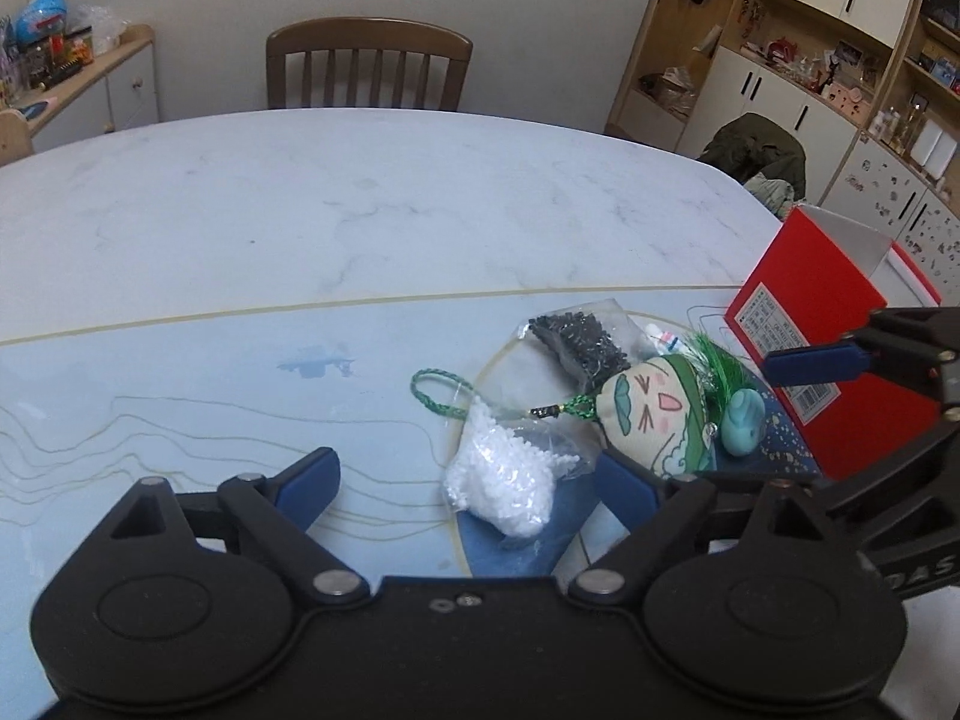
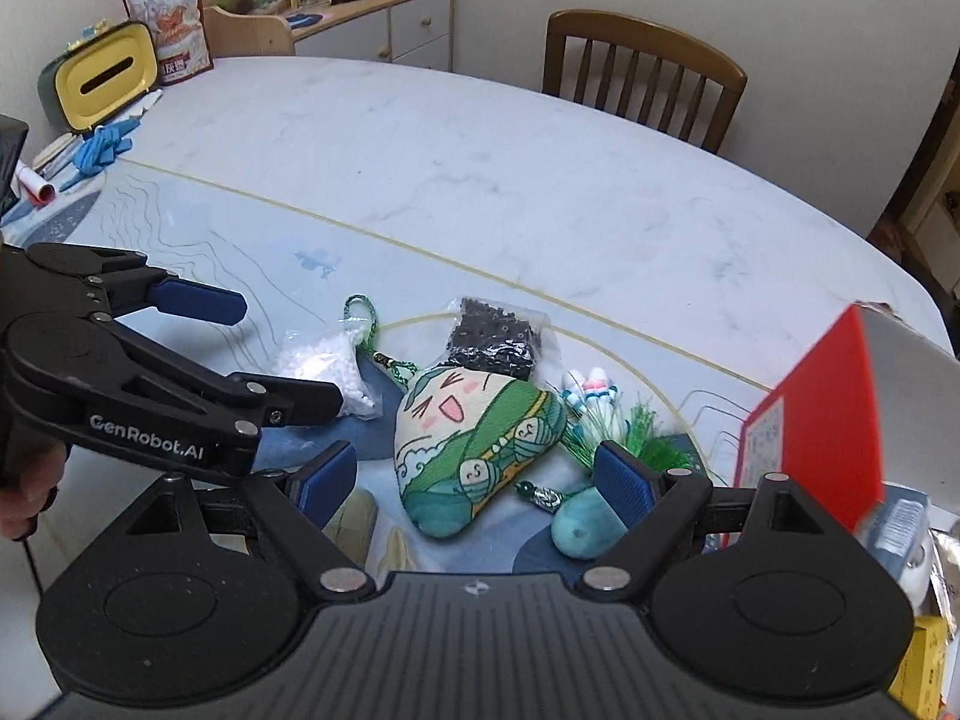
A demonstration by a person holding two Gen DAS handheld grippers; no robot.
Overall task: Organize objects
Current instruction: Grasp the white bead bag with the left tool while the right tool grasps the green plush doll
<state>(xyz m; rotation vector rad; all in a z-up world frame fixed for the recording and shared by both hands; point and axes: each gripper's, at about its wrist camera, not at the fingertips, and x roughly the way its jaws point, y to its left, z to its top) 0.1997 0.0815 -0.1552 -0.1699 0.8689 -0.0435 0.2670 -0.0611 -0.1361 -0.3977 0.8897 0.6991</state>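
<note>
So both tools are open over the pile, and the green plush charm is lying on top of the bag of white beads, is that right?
Not quite. Both the left tool and right tool are open, but the green plush charm lies against the bag of black beads. The right wrist view shows the bag of white beads apart, off to its left.

Ahead of the open left gripper [image 1: 474, 480]: a soft printed-cloth plush charm [image 1: 654, 420] on braided cord, crinkly clear plastic bead bags [image 1: 504, 474] — beside them, a glossy red cardboard box [image 1: 804, 324]; smooth marble-look tabletop [image 1: 300, 210].
</note>
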